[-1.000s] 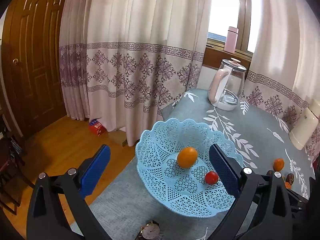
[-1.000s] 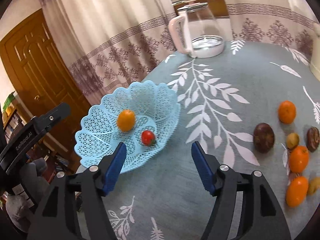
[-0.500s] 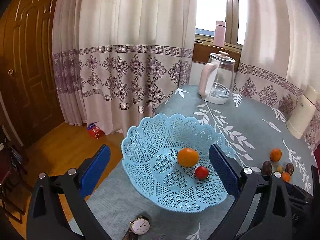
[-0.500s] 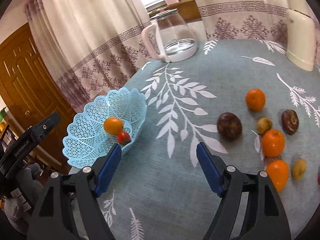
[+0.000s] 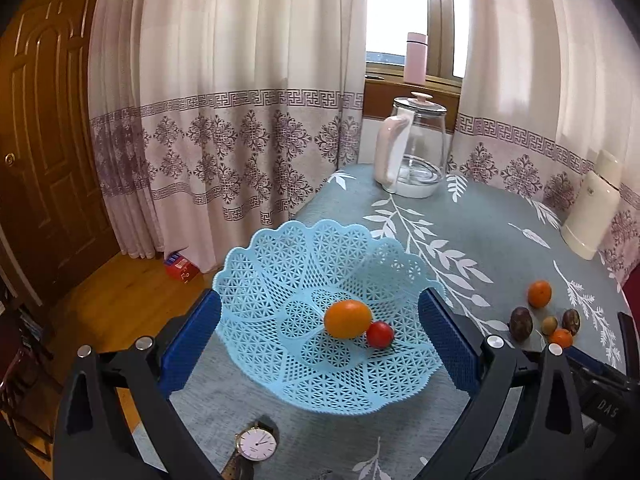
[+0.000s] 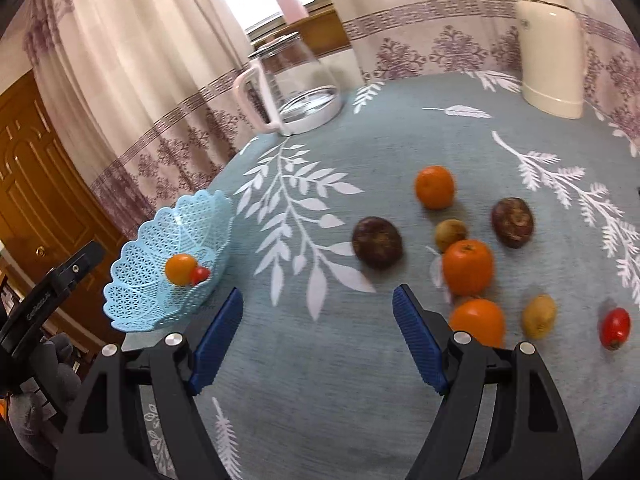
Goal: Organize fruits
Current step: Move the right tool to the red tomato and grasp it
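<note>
Both grippers stand with jaws wide apart and empty. The right gripper [image 6: 318,326] faces the loose fruit [image 6: 467,267] scattered on the cloth [image 6: 340,380], probably choosing the next piece. The left gripper [image 5: 318,342] brackets the basket [image 5: 280,264], likely to steady it; an orange [image 5: 347,319] and tomato [image 5: 379,334] lie inside. A watch [image 5: 256,444] lies near. Beyond stand a kettle [image 6: 294,88], flask [image 6: 550,40], curtains [image 5: 240,120] and door [image 5: 44,140].
</note>
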### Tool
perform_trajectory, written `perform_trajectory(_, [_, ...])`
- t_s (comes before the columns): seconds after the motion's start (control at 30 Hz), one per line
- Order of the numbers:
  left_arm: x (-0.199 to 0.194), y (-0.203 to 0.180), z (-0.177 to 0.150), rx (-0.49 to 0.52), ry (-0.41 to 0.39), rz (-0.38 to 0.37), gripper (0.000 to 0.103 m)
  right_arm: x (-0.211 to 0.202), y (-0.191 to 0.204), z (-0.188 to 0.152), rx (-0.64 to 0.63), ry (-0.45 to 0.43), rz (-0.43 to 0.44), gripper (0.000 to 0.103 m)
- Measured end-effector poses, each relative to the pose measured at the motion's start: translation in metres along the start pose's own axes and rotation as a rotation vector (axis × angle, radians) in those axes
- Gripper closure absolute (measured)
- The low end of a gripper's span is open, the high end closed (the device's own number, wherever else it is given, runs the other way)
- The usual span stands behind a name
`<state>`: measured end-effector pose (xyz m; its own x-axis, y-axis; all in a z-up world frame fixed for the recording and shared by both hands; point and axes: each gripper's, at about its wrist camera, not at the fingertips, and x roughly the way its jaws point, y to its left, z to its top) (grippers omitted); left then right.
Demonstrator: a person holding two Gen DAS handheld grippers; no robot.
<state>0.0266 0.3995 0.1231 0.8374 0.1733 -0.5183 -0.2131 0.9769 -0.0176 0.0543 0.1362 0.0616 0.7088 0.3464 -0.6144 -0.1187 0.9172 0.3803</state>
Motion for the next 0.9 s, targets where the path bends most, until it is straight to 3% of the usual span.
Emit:
perform_trajectory(0.5, [-0.003,-0.025,-0.01,0.059,0.008,-0.041,0.003,-0.038,-0.068,-0.015,0.035,-0.042,-0.174,0.026])
perform_trajectory(0.9, [0.004,-0.059,-0.027,0.15,0.04,-0.081,0.003,-0.066,-0.125,-0.028,0.084,-0.077,-0.365,0.027])
